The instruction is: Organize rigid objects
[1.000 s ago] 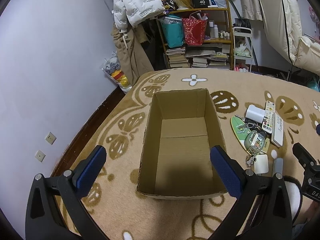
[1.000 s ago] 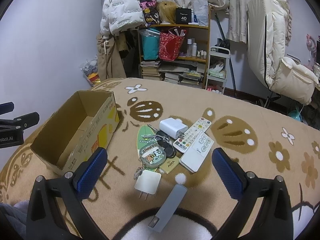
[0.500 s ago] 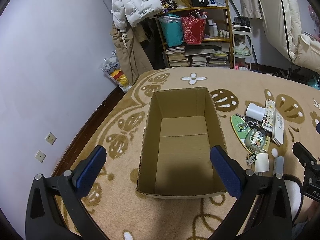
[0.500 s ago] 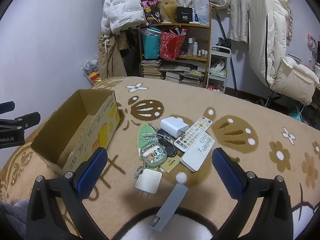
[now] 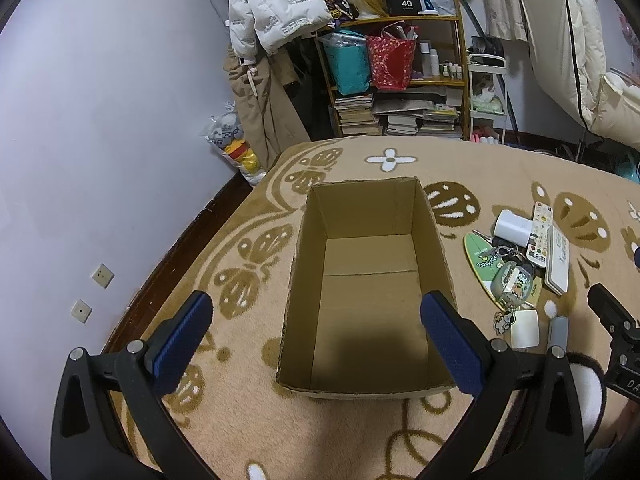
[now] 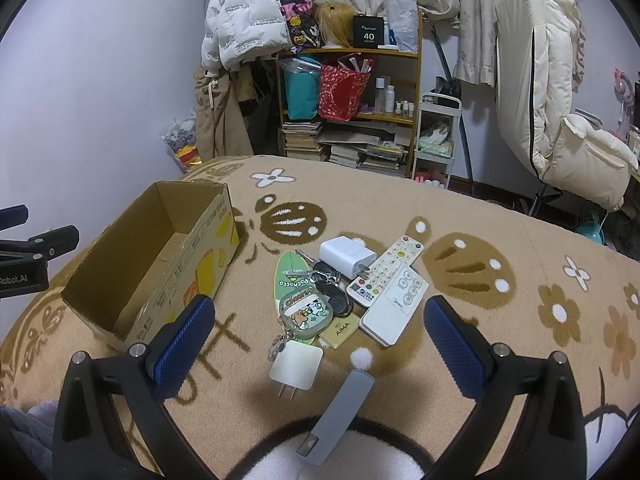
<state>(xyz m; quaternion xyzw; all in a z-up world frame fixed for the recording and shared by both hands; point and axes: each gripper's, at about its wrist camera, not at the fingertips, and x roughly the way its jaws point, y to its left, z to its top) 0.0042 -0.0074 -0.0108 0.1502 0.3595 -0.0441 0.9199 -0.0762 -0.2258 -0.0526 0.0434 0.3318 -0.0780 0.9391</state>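
Note:
An empty cardboard box (image 5: 372, 216) (image 6: 120, 256) lies open on the patterned blanket. To its right sits a pile of small things: a white charger (image 6: 347, 257), two white remotes (image 6: 394, 310), keys with a green keychain case (image 6: 307, 317), a flat white plug (image 6: 296, 368) and a grey bar (image 6: 340, 414). My left gripper (image 5: 316, 328) hangs open above the box's near end. My right gripper (image 6: 318, 332) is open above the pile, fingers (image 6: 184, 340) spread wide with nothing between them.
A cluttered wooden shelf (image 6: 352, 116) with books and bags stands beyond the bed, with hanging coats (image 6: 240, 28) to its left. A cream padded chair (image 6: 560, 120) stands at the right. The wall (image 5: 100, 140) runs close along the bed's left side.
Both views have crept slightly: the box and the pile sit a touch lower and nearer in frame. Neither gripper has changed its opening.

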